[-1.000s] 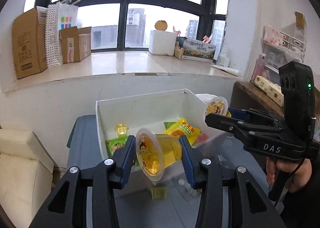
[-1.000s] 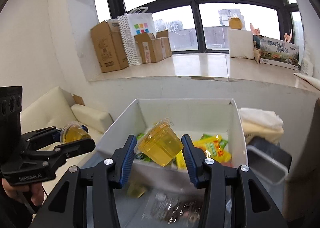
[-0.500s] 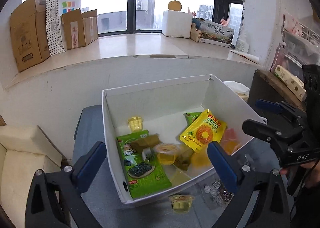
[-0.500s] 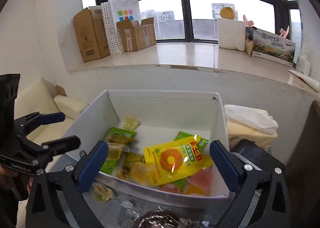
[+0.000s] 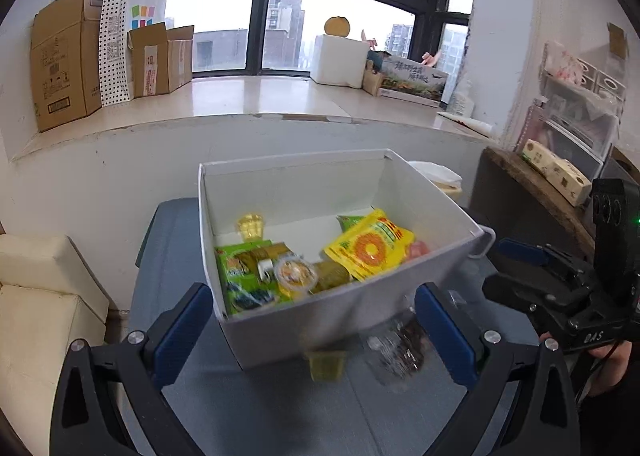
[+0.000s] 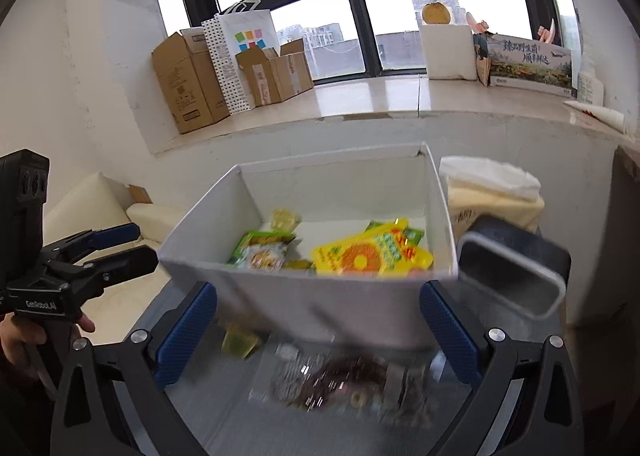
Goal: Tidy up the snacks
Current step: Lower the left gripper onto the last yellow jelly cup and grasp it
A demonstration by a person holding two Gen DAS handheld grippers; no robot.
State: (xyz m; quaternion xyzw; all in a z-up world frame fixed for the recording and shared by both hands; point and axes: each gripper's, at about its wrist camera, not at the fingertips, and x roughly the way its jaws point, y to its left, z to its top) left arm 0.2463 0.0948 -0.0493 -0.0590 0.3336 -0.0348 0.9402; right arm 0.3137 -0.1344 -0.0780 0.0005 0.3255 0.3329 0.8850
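1. Snacks lying loose in a white box on the grey counter: yellow packet at right, green packet at left, jelly cup with printed lid between them, small clear cup near the far wall.
2. Left tongs spread wide, blue pads well apart, holding nothing; positioned just short of the box's near wall.
3. Right tongs likewise wide open and empty, seen in the left view at far right, gripped by a hand.
4. Still out on the counter, just near of the box: one yellow jelly cup and a clear bag of dark snacks to its right (both blurred).
5. Same pair in the right view: cup at near left, bag in the middle, both between the open fingers.
6. Grey bin beside the box's right wall.
7. Cardboard boxes and a white paper bag far back on the window sill.
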